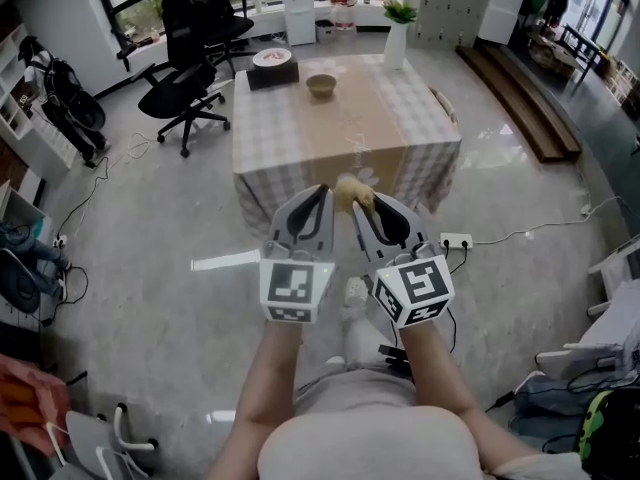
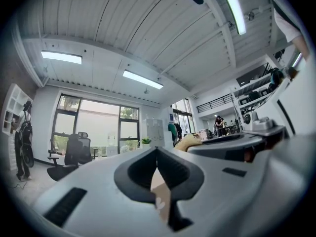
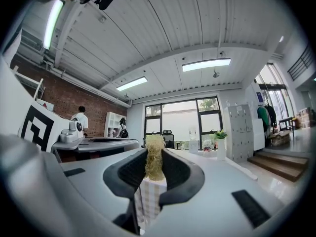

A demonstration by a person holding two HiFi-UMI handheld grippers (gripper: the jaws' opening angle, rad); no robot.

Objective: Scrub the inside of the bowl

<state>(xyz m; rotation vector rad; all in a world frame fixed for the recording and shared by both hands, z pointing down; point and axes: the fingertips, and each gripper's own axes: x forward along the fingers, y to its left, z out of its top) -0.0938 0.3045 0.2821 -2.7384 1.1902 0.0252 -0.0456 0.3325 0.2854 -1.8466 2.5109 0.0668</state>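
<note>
the bowl (image 1: 321, 86) sits on the cloth-covered worktop (image 1: 345, 133) near its far edge, a little left of the middle. it is just beside a dark box (image 1: 272, 73) with a plate (image 1: 272, 57) on it at the far left corner, and well apart from both tongs.

the left tongs (image 1: 320, 194) are closed tight with nothing between them. the right tongs (image 1: 356, 206) are clamped on a pale, fibrous scrubber (image 3: 154, 163), which sticks out past the tips.

the bowl looks small, tan and rigid, so probably light and apt to skate or tip on the cloth once the scrubber pushes inside it. the rim looks like the place to hold: one jaw inside the wall and one outside, on the near or left side, leaving the hollow free. the scrubber looks soft and springy, so it should bend to the curve, though a pinch that close to its end may let it twist.
</note>
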